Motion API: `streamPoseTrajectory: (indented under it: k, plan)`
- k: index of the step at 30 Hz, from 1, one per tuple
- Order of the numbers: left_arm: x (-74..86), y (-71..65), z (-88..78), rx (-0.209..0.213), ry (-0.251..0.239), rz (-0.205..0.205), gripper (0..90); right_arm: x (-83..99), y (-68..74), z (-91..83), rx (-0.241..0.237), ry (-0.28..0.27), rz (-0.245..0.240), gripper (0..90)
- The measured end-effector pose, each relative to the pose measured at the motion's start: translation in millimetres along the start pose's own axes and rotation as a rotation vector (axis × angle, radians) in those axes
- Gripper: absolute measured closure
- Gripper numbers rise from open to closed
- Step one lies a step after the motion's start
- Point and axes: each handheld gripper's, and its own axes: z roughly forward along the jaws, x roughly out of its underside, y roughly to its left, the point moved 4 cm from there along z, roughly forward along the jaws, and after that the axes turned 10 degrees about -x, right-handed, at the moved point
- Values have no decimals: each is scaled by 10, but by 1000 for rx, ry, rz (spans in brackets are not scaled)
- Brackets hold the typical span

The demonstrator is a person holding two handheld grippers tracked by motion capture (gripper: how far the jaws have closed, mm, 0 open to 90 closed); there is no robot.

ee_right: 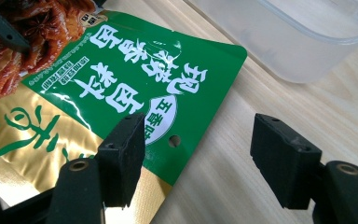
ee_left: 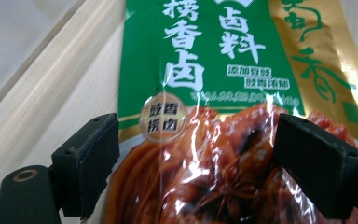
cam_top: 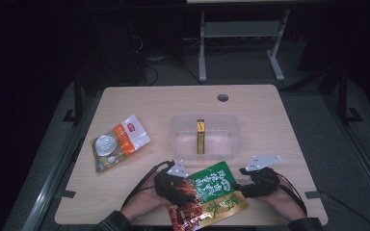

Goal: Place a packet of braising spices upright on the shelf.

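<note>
We are at the pickup step: left gripper [cam_top: 182, 188], jaws wide, straddles the pouch [cam_top: 207, 195] at bottom centre without pinching. Right gripper [cam_top: 248, 185] gapes beside it, holding nothing. Next we likely need the left closed, then a lift to the bin [cam_top: 236, 139].

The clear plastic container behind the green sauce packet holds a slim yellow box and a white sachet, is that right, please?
Not quite: the clear plastic container holds just the slim yellow box, as the high view shows. The white and orange sachet lies on the table to its left.

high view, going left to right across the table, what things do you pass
orange and white snack pouch → left claw → green seasoning packet → right claw. The clear plastic tub with the yellow stick pack in it lies farther back, above the green packet, so it has no clear place in the order.
</note>
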Motion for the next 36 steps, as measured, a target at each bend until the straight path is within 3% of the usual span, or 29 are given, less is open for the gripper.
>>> streamPoseTrajectory:
  k: [7,8,14,18,26,31,36]
  plan:
    - [-10,3,35,-12,-7,-14,122,0,-11,6,6,-1,-1,350]
    - [-6,18,33,-14,0,2,120,1,-13,6,7,-2,-1,350]
    - [-8,3,34,-13,-18,0,147,-2,-19,13,12,3,-4,351]
    - [-6,24,6,-24,-28,1,302,-1,-24,14,11,2,-3,351]
    - [-41,-93,-13,-45,4,69,561,-11,-19,9,13,2,-1,352]
    - [-64,-104,-9,-52,12,52,678,-23,-17,1,19,-6,-4,352]
    - [-102,-110,-1,-42,44,64,807,-27,-41,-15,22,-16,3,352]
